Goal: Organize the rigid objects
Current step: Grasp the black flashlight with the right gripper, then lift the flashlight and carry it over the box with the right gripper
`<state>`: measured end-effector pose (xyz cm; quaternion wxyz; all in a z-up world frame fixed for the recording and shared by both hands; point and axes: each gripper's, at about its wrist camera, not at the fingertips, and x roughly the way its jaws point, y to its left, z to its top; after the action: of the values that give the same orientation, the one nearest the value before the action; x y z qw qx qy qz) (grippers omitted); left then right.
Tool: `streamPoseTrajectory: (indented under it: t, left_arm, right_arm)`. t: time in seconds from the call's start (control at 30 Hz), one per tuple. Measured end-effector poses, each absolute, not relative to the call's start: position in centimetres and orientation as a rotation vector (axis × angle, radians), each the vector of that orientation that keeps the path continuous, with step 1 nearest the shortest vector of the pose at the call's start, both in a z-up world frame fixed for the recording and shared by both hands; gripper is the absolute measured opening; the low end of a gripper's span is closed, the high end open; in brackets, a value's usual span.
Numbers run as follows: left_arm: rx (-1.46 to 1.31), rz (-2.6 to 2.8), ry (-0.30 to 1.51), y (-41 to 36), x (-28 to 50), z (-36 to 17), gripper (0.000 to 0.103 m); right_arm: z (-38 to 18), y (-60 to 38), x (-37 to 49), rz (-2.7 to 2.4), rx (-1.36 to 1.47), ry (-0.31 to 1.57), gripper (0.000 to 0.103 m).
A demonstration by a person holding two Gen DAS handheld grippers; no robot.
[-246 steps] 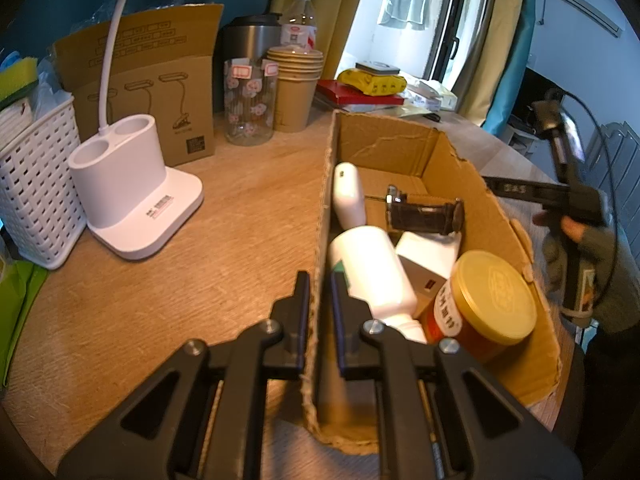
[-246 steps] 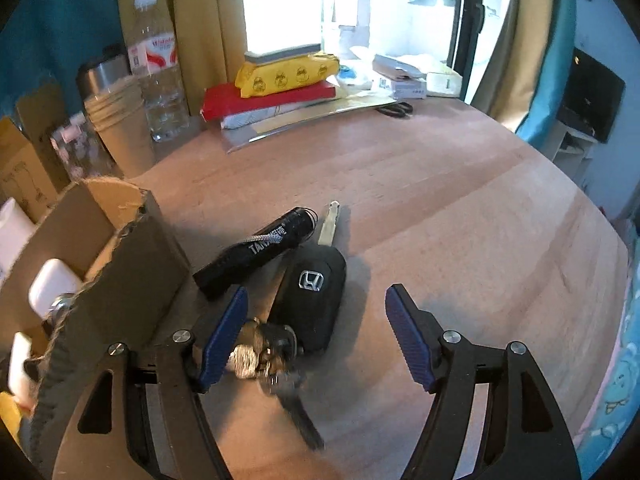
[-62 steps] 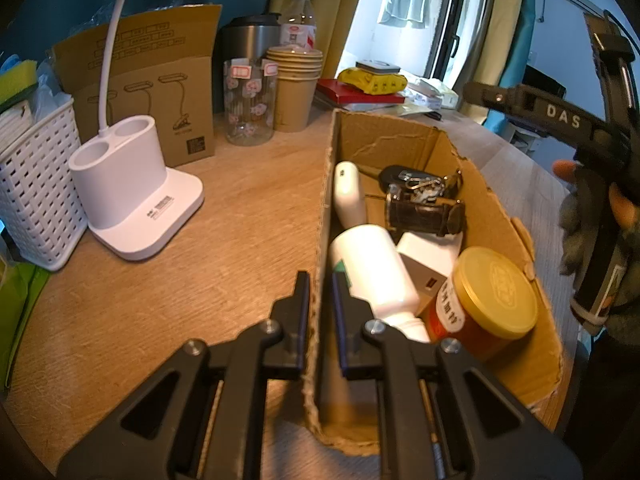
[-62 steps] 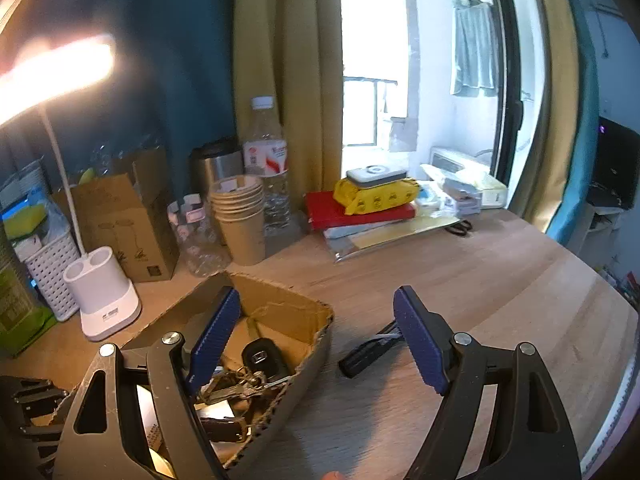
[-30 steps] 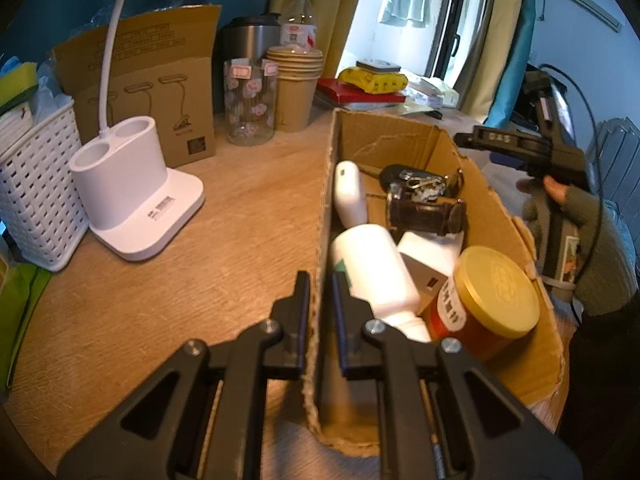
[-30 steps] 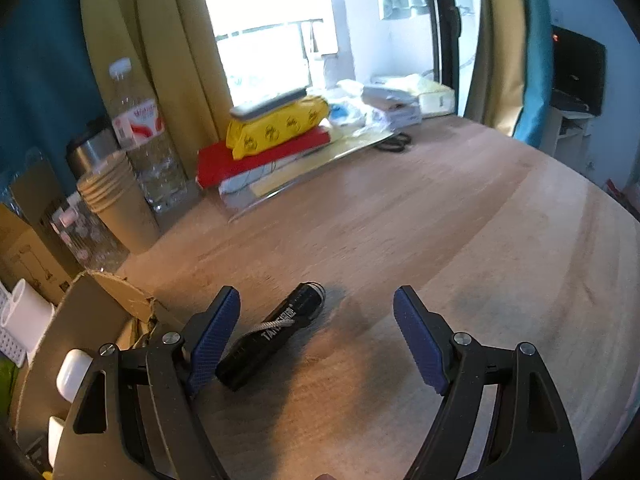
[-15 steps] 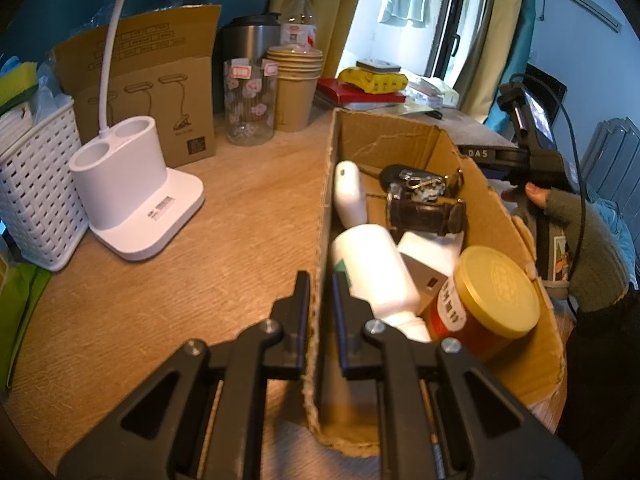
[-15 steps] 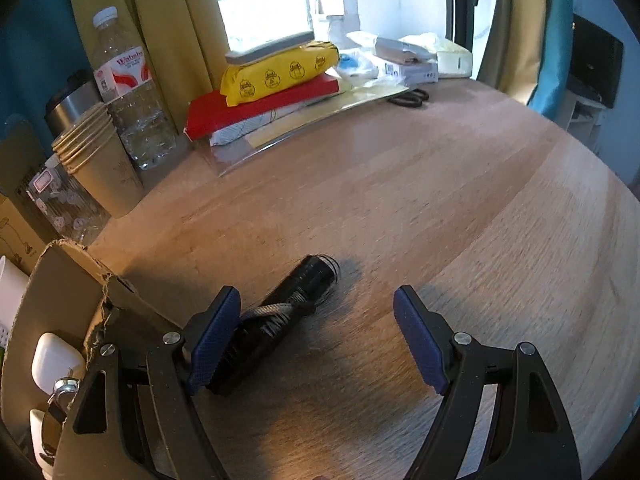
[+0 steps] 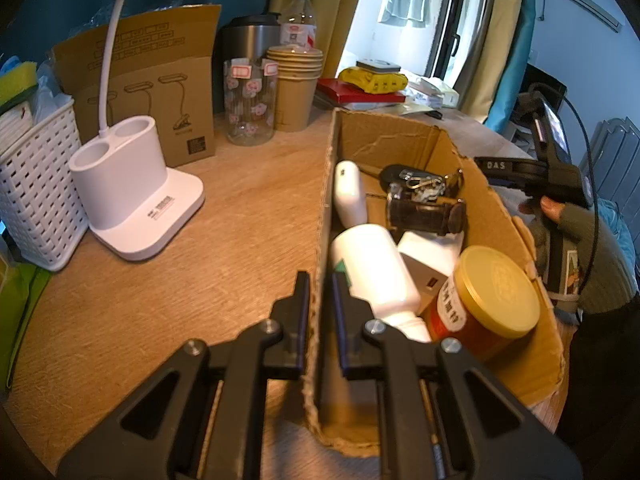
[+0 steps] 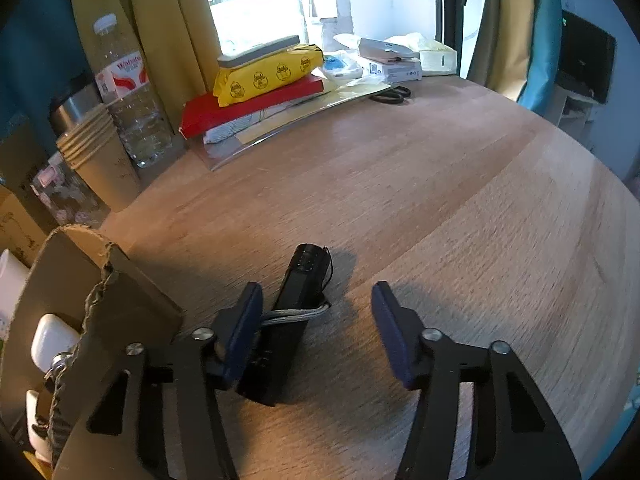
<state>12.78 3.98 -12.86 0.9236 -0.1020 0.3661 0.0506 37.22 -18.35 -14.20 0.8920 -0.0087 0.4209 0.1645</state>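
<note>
Most items already lie in the cardboard box (image 9: 492, 216), whose wall the left gripper (image 9: 319, 304) clamps, while the right gripper (image 10: 316, 320) is closing around the last flashlight (image 10: 294, 312) on the desk (image 10: 440, 200).

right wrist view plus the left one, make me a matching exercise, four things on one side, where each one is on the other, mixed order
Things:
1. flashlight
2. car key
3. yellow-lidded jar
4. scissors

Places:
A. near end of the cardboard box
B. on the table, far side by the window
C. on the table between the closing right tongs
D. far end of the cardboard box

Pairs: 1-C, 2-D, 3-A, 4-B
</note>
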Motion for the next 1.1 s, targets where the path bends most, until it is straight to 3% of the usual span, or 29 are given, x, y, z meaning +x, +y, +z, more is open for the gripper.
streamPoseTrajectory:
  t: [0.1,0.13,1.1]
  left_arm:
    - [-0.209,0.104,0.751,4.0,12.8,-12.9,0.012]
    - [-0.209,0.104,0.752,4.0,12.8,-12.9,0.012]
    - [-0.208,0.105,0.751,3.9,12.8,-12.9,0.012]
  right_arm:
    - [-14.2,-18.8,36.9,0.35,0.0,0.878,0.027]
    - [-14.2,-18.8,36.8,0.357,0.003,0.878,0.026]
    - [-10.6,-19.5,33.1,0.538,0.115,0.694,0.025]
